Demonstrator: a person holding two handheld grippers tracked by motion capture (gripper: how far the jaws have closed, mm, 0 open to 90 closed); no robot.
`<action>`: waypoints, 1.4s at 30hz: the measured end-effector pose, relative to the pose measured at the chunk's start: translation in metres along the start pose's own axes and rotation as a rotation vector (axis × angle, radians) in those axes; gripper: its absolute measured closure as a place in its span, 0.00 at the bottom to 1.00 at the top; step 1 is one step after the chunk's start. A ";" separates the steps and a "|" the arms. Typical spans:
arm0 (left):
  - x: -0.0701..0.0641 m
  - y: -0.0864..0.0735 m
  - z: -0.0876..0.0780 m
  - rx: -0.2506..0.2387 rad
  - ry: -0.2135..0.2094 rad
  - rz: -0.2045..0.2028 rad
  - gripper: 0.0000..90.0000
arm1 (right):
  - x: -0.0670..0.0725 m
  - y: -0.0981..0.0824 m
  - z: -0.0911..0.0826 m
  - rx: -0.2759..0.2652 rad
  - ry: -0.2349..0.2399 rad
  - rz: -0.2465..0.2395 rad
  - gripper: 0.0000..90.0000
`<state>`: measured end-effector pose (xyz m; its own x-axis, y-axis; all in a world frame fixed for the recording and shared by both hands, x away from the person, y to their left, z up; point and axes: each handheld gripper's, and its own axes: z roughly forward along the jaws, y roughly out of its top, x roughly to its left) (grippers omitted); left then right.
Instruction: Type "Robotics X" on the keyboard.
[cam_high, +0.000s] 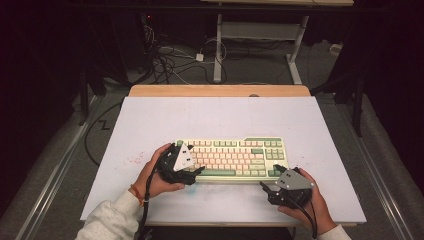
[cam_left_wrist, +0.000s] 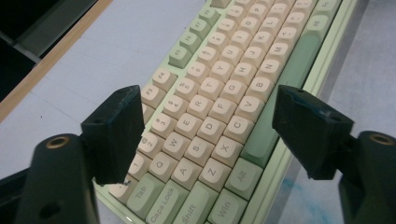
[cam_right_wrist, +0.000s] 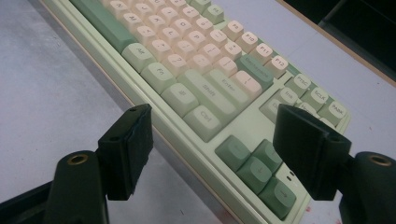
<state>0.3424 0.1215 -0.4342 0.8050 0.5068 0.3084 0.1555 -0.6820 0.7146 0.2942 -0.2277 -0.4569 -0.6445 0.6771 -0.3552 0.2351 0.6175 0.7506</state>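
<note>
High view: keyboard (cam_high: 232, 157) lies on the white table (cam_high: 220, 120), nearer my edge than the far one, long side running left to right. Cream keys in the middle, green keys at the ends and along the front row.

My left gripper (cam_high: 192, 172) sits over the keyboard's left end, hand wrapped round its body, grey three-cornered plate on top. My right gripper (cam_high: 266, 189) rests on the table just in front of the keyboard's right front corner, tips pointing toward that corner.

Left gripper view: my left gripper (cam_left_wrist: 208, 135) has its jaws spread wide, nothing pinched. Between them I see the letter rows, Q, W, E, A, S, Z, X, C, with Tab, Caps Lock, Shift, Win and Alt along the near edge. Whether the jaw tips touch any keycap I cannot tell; they seem to hang just above.

Right gripper view: my right gripper (cam_right_wrist: 212, 140) also stands spread, nothing between the pads. The keyboard's right end lies ahead: Ctrl, Shift, Enter, and the dark green arrow keys (cam_right_wrist: 254, 168) between the jaws. Left jaw over bare table, right jaw over the keyboard's corner.

Faint red specks on the table (cam_high: 132, 161) left of the keyboard.
</note>
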 end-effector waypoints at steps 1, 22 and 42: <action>0.000 -0.002 -0.001 -0.001 0.011 0.005 0.25 | 0.000 0.000 0.000 -0.001 0.001 0.001 0.32; 0.003 -0.034 -0.017 -0.004 0.109 -0.030 0.25 | -0.006 0.000 -0.003 -0.016 -0.015 0.018 0.33; -0.005 -0.071 -0.022 0.084 0.077 -0.088 0.24 | -0.012 0.001 -0.007 -0.027 -0.006 0.059 0.46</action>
<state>0.3147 0.1794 -0.4723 0.7406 0.6030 0.2965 0.2733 -0.6734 0.6869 0.2967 -0.2381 -0.4481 -0.6258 0.7146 -0.3126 0.2532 0.5652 0.7851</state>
